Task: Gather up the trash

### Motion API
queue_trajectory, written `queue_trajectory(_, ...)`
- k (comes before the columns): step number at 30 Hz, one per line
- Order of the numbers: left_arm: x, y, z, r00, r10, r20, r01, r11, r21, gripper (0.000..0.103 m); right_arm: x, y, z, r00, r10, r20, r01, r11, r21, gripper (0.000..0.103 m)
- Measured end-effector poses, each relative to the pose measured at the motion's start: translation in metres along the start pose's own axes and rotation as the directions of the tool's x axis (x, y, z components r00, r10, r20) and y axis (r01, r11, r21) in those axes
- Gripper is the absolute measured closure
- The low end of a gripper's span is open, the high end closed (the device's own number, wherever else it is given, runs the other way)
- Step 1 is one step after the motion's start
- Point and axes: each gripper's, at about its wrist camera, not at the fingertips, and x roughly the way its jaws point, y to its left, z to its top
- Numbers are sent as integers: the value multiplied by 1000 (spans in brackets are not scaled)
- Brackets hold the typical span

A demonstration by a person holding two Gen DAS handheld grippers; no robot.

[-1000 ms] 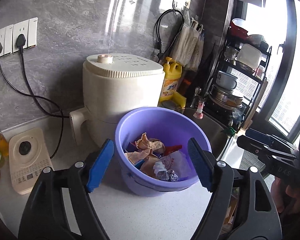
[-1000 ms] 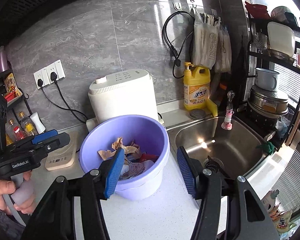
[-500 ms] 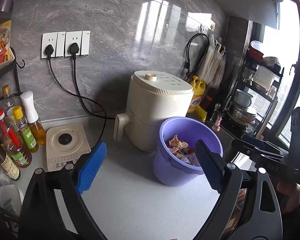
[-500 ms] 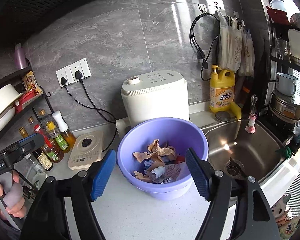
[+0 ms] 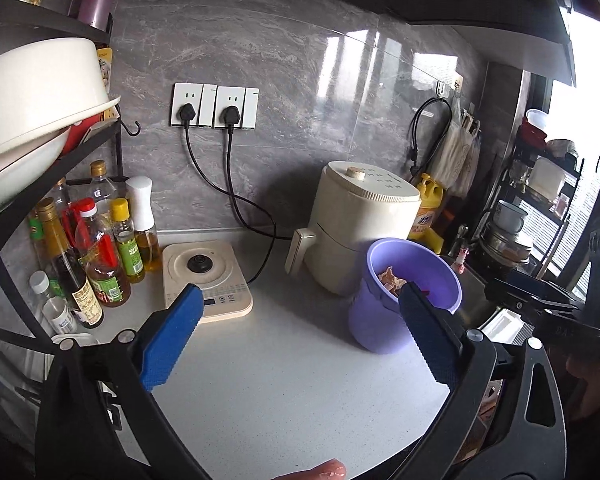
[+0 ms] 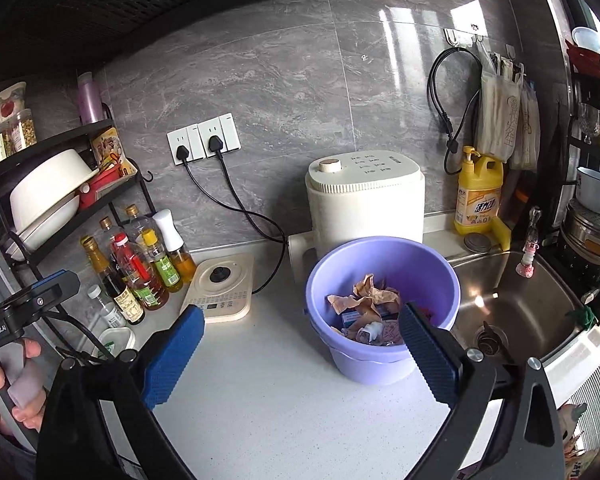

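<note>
Your left hand-held gripper (image 5: 296, 330) is spread wide and holds nothing; its blue pads (image 5: 170, 338) hang above the bare white worktop (image 5: 284, 392). Your right hand-held gripper (image 6: 298, 352) is also wide and empty, over the same worktop, with its right pad in front of the near rim of the purple bucket (image 6: 382, 280).

The bucket stands on the worktop a little to the right, just beside the steel sink (image 6: 516, 312). The trash (image 6: 366, 306) lies inside it: crumpled brown paper on top of printed wrappers. From the left wrist view only a small part of the paper shows over the rim.

Just behind the bucket stands a cream appliance (image 6: 366, 200). To the left of it a flat cream cooker plate (image 5: 206, 278) lies near a group of sauce bottles (image 5: 100, 252). On the far grey wall two black plugs sit in the sockets (image 5: 214, 106).
</note>
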Motion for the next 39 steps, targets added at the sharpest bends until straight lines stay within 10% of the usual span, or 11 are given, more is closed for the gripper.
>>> queue_trajectory(18,-92,20,-16,997,63,36,-64,998,29,6,-30,58,-6,989,146,-24,-148,987,-70,8)
queue_trajectory(39,-101,20,-15,998,11,61,-14,999,51,6,-59,62,-23,996,86,10,-85,995,-57,8)
